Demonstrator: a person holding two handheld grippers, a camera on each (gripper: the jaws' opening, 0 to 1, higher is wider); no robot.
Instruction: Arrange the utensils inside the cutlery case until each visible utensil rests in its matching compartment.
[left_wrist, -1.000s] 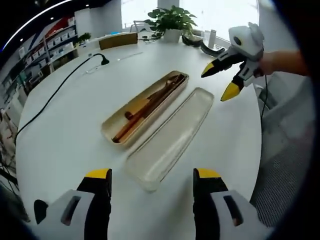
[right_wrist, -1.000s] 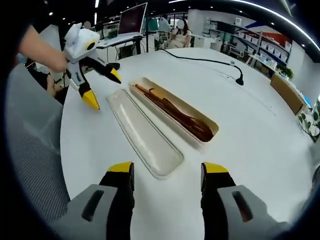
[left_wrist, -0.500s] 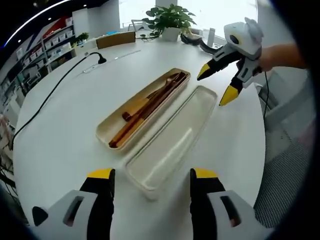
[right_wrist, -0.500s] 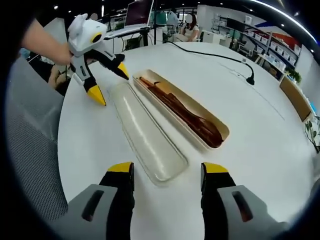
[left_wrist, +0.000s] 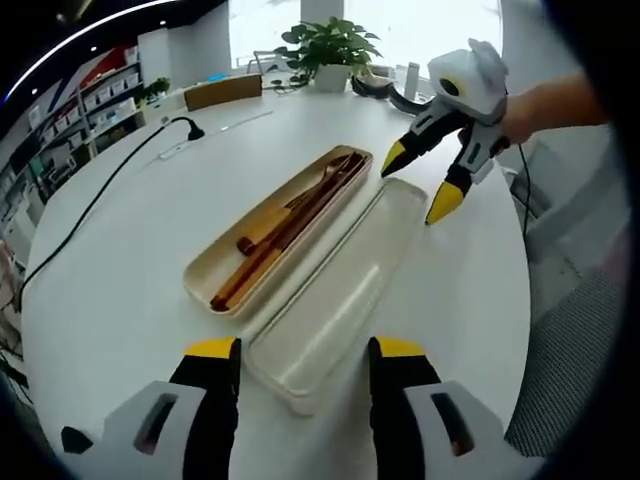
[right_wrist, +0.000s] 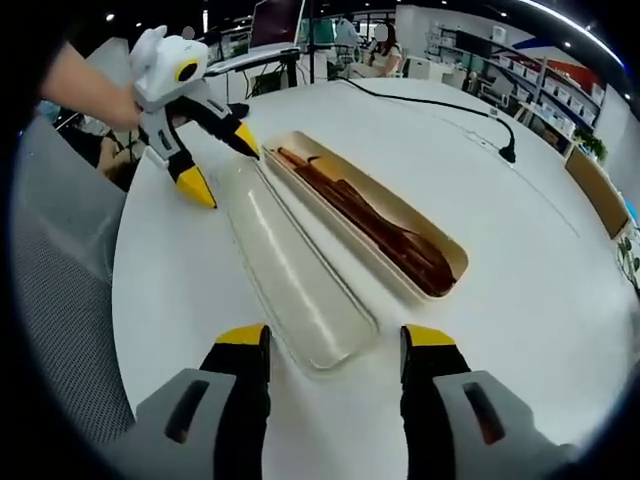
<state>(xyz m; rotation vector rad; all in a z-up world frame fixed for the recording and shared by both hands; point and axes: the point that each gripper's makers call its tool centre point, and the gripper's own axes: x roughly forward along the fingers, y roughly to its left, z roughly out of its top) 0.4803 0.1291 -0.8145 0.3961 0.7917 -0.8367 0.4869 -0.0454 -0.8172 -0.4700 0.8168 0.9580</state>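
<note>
Table (left_wrist: 120, 250), round and white, carries the open cutlery case (left_wrist: 205, 270) with its clear lid (left_wrist: 340, 300) lying alongside, long edges touching or nearly so; cannot tell which. Wooden utensils (left_wrist: 285, 220) lie lengthwise inside the case, overlapping; brown shapes merge, so their count and kind are hard to make out, and no compartment dividers can be picked out. In the right gripper view the same bundle (right_wrist: 370, 225) runs most of the case's (right_wrist: 440, 235) length, darker toward the near end.

Left gripper (left_wrist: 300, 360): jaws spread, nothing between them, tips above the near end of the lid; jaw bases cut off by the lower edge. Same gripper (right_wrist: 222, 162) seen from the other side, held by a hand (right_wrist: 85, 85) partly lost at the edge, jaws apart, one yellow tip over the far corner of the lid (right_wrist: 290, 270), the other near the case's end.

Right gripper (right_wrist: 333, 345): jaws spread, empty, straddling the lid's near end. In the left gripper view it (left_wrist: 415, 180) hangs over the lid's far end, jaws apart.

Black cable (left_wrist: 95, 200) crosses the table. Potted plant (left_wrist: 325, 45) at the far edge. Laptop (right_wrist: 275, 25) and a seated person (right_wrist: 380, 50) in the background, small and blurred.
</note>
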